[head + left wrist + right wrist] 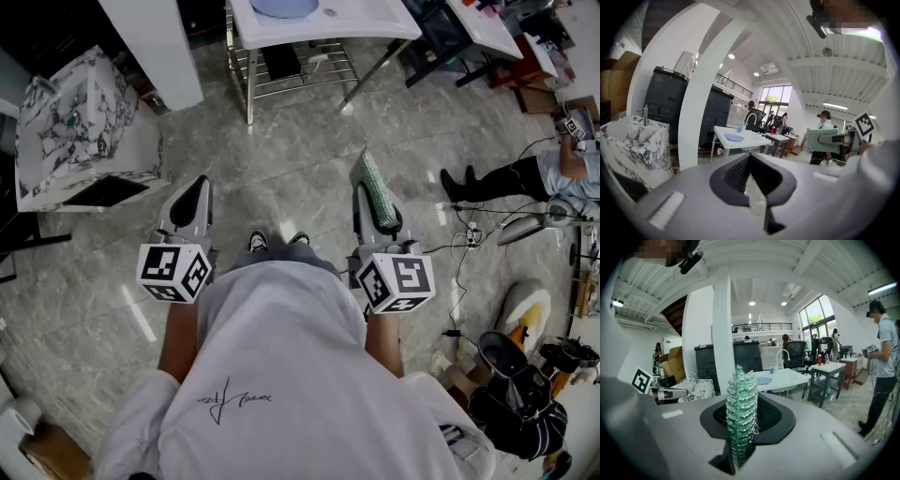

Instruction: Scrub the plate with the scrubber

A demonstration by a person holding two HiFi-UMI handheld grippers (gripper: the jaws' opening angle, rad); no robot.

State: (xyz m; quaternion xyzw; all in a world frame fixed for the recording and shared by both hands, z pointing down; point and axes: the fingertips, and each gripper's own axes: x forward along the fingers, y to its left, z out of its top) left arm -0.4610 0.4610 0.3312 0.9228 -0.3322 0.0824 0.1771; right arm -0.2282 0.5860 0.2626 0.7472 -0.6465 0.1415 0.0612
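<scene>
A blue plate (pixel 284 7) lies on the white sink table (pixel 375 21) far ahead of me, across open floor. It also shows as a small blue disc, the plate (pixel 734 138) in the left gripper view and the plate (pixel 763 380) in the right gripper view. My right gripper (pixel 373 199) is shut on a green sparkly scrubber (pixel 377 183), which sticks up past the jaws; the scrubber (pixel 742 404) stands upright between them. My left gripper (pixel 194 187) is shut and holds nothing, jaws together (pixel 749 157). Both grippers are held at waist height, well short of the table.
A marble-patterned sink cabinet (pixel 75 122) stands at the left beside a white pillar (pixel 155 47). A person (pixel 525 178) stands at the right near cables (pixel 464 272) on the floor. A wire shelf (pixel 300 66) sits under the sink table. A small side table (pixel 827 369) is right of it.
</scene>
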